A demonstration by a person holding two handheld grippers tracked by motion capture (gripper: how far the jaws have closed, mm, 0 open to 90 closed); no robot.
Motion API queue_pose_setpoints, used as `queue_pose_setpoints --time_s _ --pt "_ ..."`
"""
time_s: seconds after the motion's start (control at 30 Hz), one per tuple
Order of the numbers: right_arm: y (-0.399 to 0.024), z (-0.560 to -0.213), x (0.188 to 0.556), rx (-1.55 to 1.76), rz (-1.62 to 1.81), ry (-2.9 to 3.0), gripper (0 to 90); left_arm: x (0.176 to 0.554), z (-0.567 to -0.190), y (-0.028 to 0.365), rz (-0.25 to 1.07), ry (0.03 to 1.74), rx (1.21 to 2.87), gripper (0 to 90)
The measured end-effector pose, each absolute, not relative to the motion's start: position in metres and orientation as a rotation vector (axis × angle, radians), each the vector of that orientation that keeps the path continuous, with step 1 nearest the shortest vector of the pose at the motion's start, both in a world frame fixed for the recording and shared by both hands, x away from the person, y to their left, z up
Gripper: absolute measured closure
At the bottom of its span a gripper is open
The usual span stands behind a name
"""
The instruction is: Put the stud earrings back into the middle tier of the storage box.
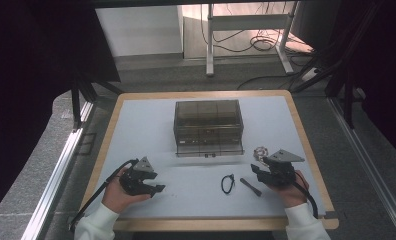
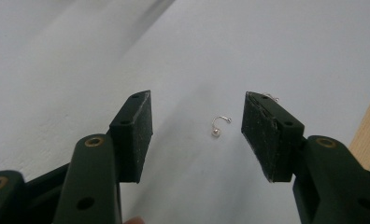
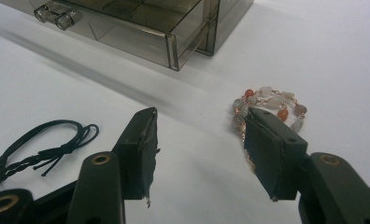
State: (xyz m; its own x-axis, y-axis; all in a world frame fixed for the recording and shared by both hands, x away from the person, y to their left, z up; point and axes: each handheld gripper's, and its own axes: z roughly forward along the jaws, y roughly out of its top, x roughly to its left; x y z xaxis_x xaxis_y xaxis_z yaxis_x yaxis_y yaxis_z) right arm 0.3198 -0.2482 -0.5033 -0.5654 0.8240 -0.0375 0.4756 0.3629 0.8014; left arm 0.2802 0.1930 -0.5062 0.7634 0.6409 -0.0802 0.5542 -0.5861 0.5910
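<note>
the left gripper (image 2: 197, 123) hovers low over the white table (image 1: 136, 125), jaws apart around a small silver hooked earring with a pearl bead (image 2: 219, 126), not touching it. the right gripper (image 3: 199, 149) holds its jaws wide, empty, beside a beaded stone bracelet (image 3: 272, 100).

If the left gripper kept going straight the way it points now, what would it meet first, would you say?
Most likely the small pearl earring, lying on the white table in line between the open jaws of the left gripper. Depth is hard to judge.
</note>
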Motion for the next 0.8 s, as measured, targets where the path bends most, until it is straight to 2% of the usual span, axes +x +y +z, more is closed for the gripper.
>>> queue_pose_setpoints --time_s 0.8 --pt "-0.2481 -0.5039 0.3202 1.128 1.069 2.192 44.6 0.2789 -0.5106 0.1840 0.167 0.869 2.418 54.3"
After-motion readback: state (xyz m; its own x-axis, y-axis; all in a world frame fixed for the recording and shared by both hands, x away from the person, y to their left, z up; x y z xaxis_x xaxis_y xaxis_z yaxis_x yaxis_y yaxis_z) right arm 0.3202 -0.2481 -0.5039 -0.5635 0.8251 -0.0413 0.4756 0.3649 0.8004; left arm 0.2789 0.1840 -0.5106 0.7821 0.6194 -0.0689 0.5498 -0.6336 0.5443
